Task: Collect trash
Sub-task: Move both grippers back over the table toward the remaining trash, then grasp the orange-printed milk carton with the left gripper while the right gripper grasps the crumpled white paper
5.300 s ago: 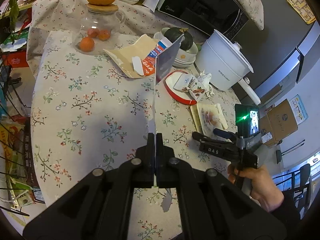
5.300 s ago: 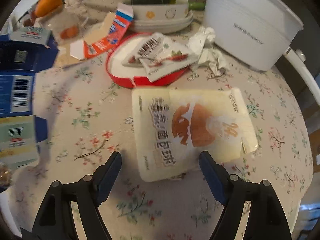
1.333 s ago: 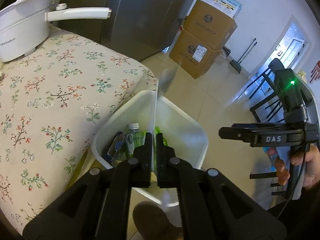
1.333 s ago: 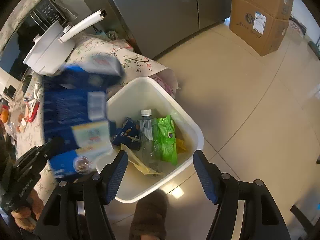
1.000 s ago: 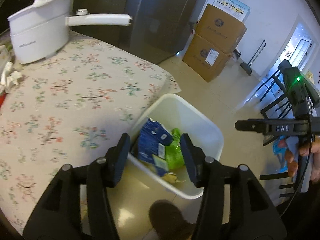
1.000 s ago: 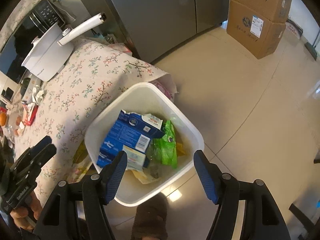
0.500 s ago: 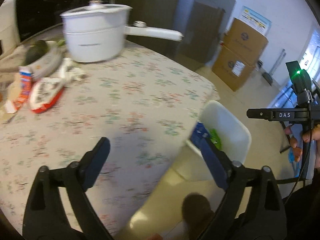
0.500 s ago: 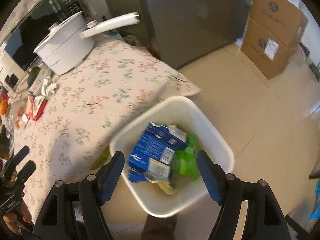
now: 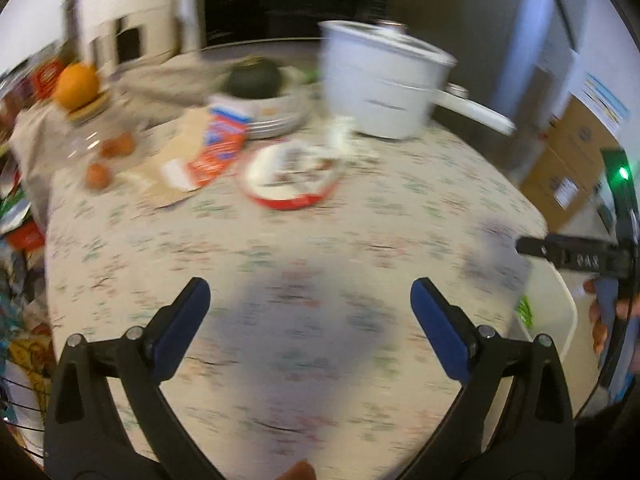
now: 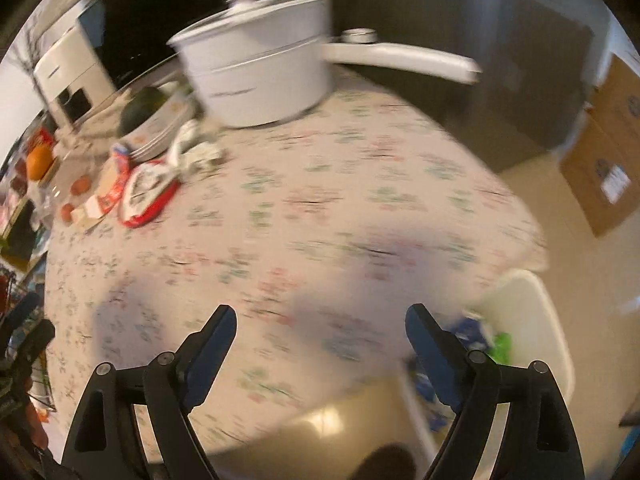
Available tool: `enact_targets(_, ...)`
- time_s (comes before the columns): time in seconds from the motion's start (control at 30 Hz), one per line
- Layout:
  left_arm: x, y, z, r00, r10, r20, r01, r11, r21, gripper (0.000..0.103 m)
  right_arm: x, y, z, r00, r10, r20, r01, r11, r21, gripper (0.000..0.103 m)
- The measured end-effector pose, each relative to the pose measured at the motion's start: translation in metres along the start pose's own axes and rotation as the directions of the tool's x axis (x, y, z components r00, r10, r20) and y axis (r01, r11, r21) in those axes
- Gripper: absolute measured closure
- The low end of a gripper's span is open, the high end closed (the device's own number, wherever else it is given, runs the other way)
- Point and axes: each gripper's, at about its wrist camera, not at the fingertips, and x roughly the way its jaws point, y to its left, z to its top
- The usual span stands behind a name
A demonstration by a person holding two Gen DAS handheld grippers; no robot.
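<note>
Trash is seen in the white bin on the floor below the table's near right edge: a blue carton and something green. On the floral tablecloth, toward the far edge, wrappers lie on a red-rimmed plate, beside an orange-red carton whose print is too blurred to be read. The left gripper and right gripper are both being opened, with nothing between the fingers.
</note>
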Motion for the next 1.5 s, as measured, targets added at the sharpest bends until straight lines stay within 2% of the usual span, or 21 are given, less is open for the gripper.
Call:
enact_targets(0.1, 0.021, 0.047, 0.010, 0.998, 0.053, -0.041, -0.056, 0.995, -0.087, 0.003, 0.022, 0.034, 0.009, 0.999, 0.032, -0.005, -0.032, 0.999, -0.037, 0.015)
enact_targets(0.2, 0.040, 0.092, 0.018, 0.996, 0.073, -0.052, -0.081, 0.982, -0.171, 0.003, 0.045, 0.064, 0.023, 0.999, 0.048, -0.024, -0.050, 0.995, -0.083, 0.015)
enact_targets(0.27, 0.052, 0.116, 0.022, 0.997, 0.061, -0.044, -0.070, 0.972, -0.225, 0.003, 0.056, 0.080, 0.032, 0.999, 0.036, -0.016, -0.038, 0.992, -0.117, 0.015)
enact_targets(0.33, 0.067, 0.135, 0.026, 1.000, 0.012, -0.025, -0.019, 0.957, -0.290, 0.006, 0.066, 0.094, 0.041, 0.999, 0.039, -0.001, -0.039, 0.988, -0.147, 0.015)
enact_targets(0.47, 0.097, 0.155, 0.035, 0.998, -0.057, -0.004, 0.051, 0.927, -0.372, 0.028, 0.083, 0.111, 0.057, 0.999, 0.043, 0.018, -0.039, 0.982, -0.184, 0.015)
enact_targets(0.53, 0.110, 0.158, 0.040, 0.996, -0.088, 0.012, 0.086, 0.909, -0.407, 0.034, 0.091, 0.118, 0.066, 0.998, 0.049, 0.035, -0.041, 0.981, -0.190, 0.015)
enact_targets(0.63, 0.122, 0.159, 0.046, 0.994, -0.102, 0.035, 0.107, 0.892, -0.439, 0.049, 0.104, 0.122, 0.080, 0.997, 0.070, 0.045, -0.062, 0.985, -0.164, 0.015)
enact_targets(0.73, 0.129, 0.162, 0.050, 0.992, -0.115, 0.058, 0.129, 0.876, -0.465, 0.067, 0.116, 0.126, 0.097, 0.994, 0.090, 0.055, -0.083, 0.989, -0.124, 0.015)
enact_targets(0.8, 0.133, 0.165, 0.050, 0.988, -0.131, 0.077, 0.152, 0.861, -0.486, 0.090, 0.123, 0.130, 0.107, 0.993, 0.094, 0.072, -0.086, 0.990, -0.110, 0.015)
enact_targets(0.93, 0.133, 0.169, 0.047, 0.987, -0.130, 0.093, 0.160, 0.848, -0.506, 0.096, 0.137, 0.133, 0.125, 0.989, 0.095, 0.111, -0.088, 0.994, -0.065, 0.015)
enact_targets(1.13, 0.120, 0.169, 0.046, 0.986, -0.118, 0.117, 0.161, 0.856, -0.492, 0.100, 0.156, 0.133, 0.146, 0.986, 0.060, 0.155, -0.063, 0.998, 0.018, 0.016)
enact_targets(1.2, 0.117, 0.168, 0.046, 0.986, -0.115, 0.117, 0.158, 0.859, -0.486, 0.100, 0.162, 0.132, 0.149, 0.988, 0.041, 0.147, -0.047, 0.998, 0.038, 0.029)
enact_targets(1.27, 0.111, 0.166, 0.047, 0.987, -0.106, 0.120, 0.151, 0.866, -0.476, 0.101, 0.167, 0.130, 0.151, 0.990, 0.059, 0.130, -0.067, 0.996, 0.058, 0.052)
enact_targets(1.3, 0.108, 0.165, 0.048, 0.987, -0.105, 0.122, 0.151, 0.869, -0.471, 0.101, 0.167, 0.130, 0.152, 0.989, 0.070, 0.133, -0.079, 0.995, 0.063, 0.057)
enact_targets(1.33, 0.106, 0.164, 0.048, 0.987, -0.104, 0.123, 0.150, 0.871, -0.468, 0.101, 0.165, 0.129, 0.152, 0.988, 0.070, 0.135, -0.079, 0.995, 0.062, 0.067)
enact_targets(1.5, 0.084, 0.156, 0.051, 0.985, -0.103, 0.140, 0.157, 0.877, -0.455, 0.101, 0.143, 0.122, 0.147, 0.986, 0.066, 0.152, -0.070, 0.997, 0.021, 0.073)
